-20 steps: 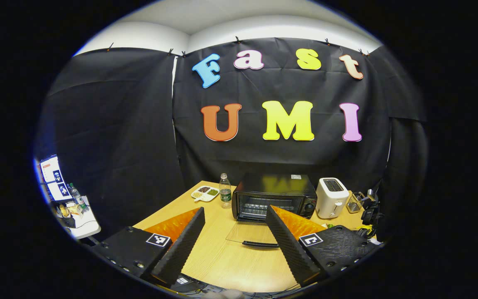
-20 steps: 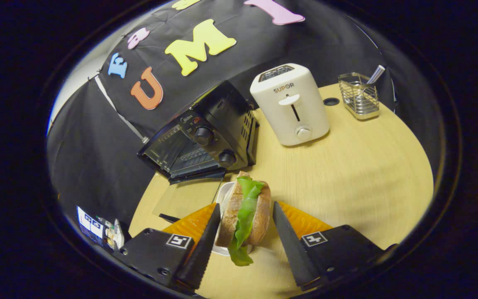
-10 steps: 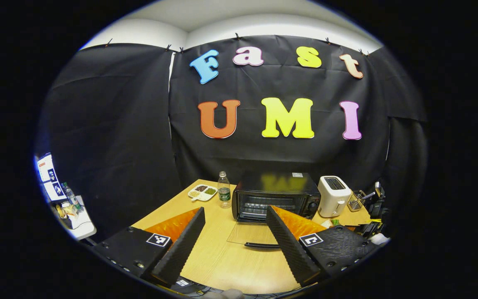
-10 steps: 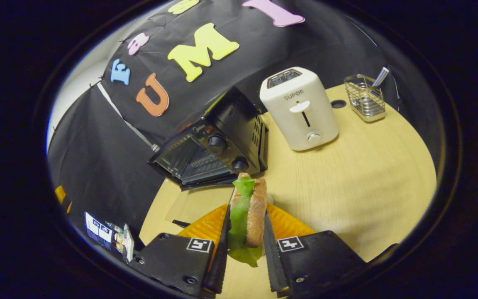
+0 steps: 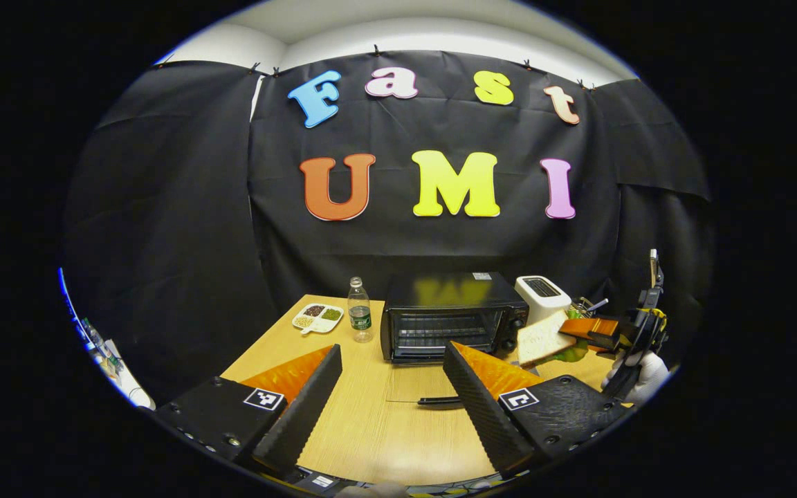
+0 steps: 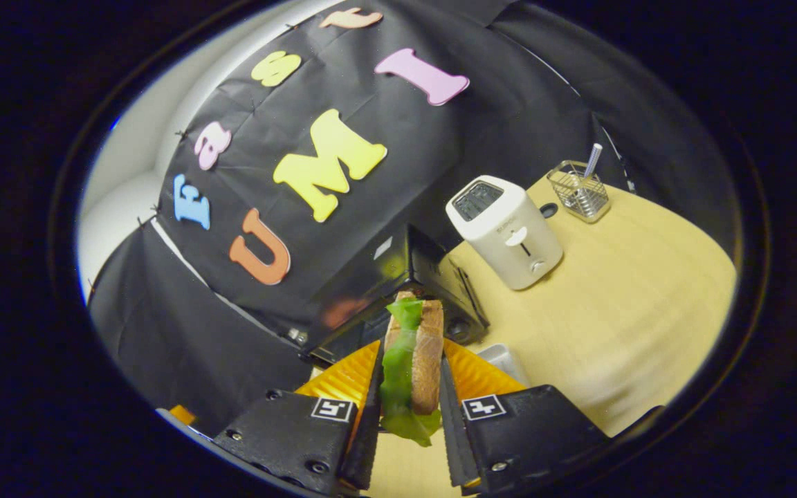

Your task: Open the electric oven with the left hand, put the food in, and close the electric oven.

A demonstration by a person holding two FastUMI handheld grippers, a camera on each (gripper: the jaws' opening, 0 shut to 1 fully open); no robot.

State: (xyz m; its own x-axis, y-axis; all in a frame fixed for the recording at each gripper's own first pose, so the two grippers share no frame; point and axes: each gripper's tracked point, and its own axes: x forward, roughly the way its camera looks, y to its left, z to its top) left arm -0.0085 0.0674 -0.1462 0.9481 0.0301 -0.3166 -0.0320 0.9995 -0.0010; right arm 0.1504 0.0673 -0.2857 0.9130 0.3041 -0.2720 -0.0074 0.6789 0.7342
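Clearly a soft load: sandwich (image 6: 414,360) pinched edge-on in the right gripper (image 6: 409,408), both fingers pressing the bread faces, green lettuce hanging out below. Lifted clear of the table (image 6: 634,290), held up in front of the oven (image 6: 398,277), with a small white dish (image 6: 506,361) just beneath and to the side. Seen from the left gripper view as well: sandwich (image 5: 542,339) carried beside the oven (image 5: 450,315), near the toaster (image 5: 540,292), a gloved hand (image 5: 637,370) behind the right gripper (image 5: 596,328).

Oven door (image 5: 419,384) lying flat down on the table (image 5: 371,429), handle toward the near edge, wire rack visible inside. Left gripper (image 5: 391,401) spread wide, holding nothing, hovering short of the door.

Handling, as a judgement: light, spongy, easily crushed, layers prone to sliding apart and the lettuce to slipping out. Best gripped across the two bread faces near the middle, as here, with only enough squeeze to stop it dropping. Best kept level and steady on the way in, and set down on the rack before letting go. Door to be taken by its handle afterwards.
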